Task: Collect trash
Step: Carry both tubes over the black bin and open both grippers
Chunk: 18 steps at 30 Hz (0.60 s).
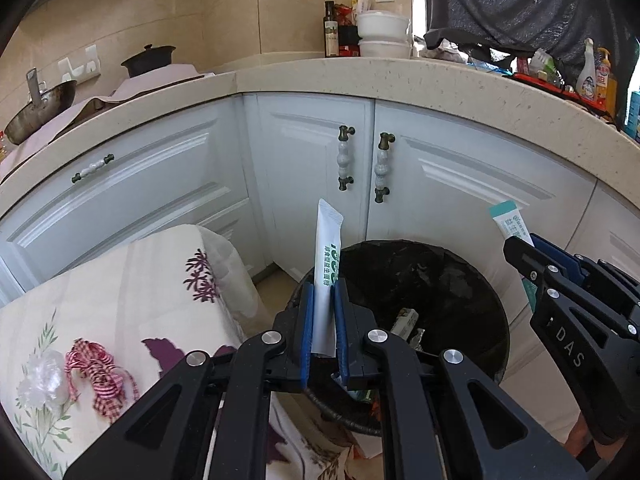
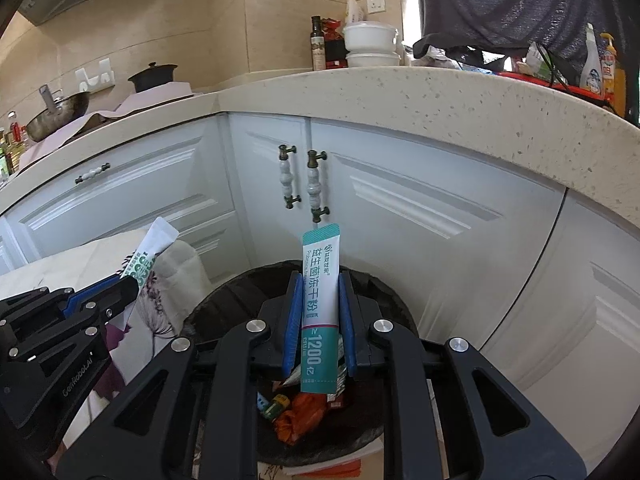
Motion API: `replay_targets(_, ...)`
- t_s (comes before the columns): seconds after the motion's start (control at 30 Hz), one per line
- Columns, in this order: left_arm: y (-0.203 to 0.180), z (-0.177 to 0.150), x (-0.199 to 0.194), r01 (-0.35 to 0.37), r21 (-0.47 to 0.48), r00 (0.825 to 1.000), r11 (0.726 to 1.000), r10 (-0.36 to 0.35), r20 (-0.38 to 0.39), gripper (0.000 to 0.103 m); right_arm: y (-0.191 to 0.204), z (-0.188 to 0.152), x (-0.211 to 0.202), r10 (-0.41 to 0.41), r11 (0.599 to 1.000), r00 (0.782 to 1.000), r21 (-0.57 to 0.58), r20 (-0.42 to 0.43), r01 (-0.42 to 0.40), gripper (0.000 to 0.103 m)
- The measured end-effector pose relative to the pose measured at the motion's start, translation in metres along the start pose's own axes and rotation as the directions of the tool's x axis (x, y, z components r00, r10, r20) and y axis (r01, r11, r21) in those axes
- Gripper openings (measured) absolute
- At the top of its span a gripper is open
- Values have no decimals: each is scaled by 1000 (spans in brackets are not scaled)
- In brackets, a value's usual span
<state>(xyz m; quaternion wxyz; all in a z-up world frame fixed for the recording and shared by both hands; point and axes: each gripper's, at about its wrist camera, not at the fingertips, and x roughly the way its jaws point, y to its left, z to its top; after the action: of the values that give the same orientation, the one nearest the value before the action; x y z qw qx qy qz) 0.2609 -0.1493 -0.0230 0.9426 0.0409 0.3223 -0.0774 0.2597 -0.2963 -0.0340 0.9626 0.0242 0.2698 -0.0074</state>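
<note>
My left gripper [image 1: 323, 304] is shut on a white stick sachet with green print [image 1: 329, 248], which stands upright over the near left rim of a black-lined trash bin [image 1: 472, 300]. My right gripper [image 2: 319, 304] is shut on a white and teal stick sachet [image 2: 320, 280], held upright above the same trash bin [image 2: 224, 300], where wrappers and orange scraps [image 2: 300, 416] lie at the bottom. In the left wrist view the right gripper [image 1: 520, 256] comes in from the right with its teal sachet [image 1: 508, 222]. In the right wrist view the left gripper [image 2: 128, 286] enters from the left with its white sachet [image 2: 154, 250].
A table with a floral cloth [image 1: 132, 280] stands left of the bin and carries a red checked ribbon [image 1: 100, 376] and a clear plastic wad [image 1: 44, 376]. White cabinet doors [image 1: 312, 168] under a speckled counter [image 1: 400, 80] close off the far side. A person in dark clothing [image 1: 520, 0] stands at the upper right.
</note>
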Motion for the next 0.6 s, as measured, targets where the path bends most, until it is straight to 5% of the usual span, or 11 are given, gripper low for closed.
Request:
replay_targets(0.17, -6, 2, 7, -17, -9, 1000, 1000, 17, 14, 16, -4, 4, 8, -22, 1000, 1000, 7, 21, 22, 20)
replay_targets(0.3, -9, 2, 15, -22, -3, 1000, 1000, 22, 2, 37, -4, 6, 14, -36, 999, 999, 9, 27, 36, 42)
replay_targets(0.6, -5, 3, 7, -31, -5, 999, 1000, 31, 21, 54, -3, 5, 8, -36, 999, 999, 15, 30, 36, 45)
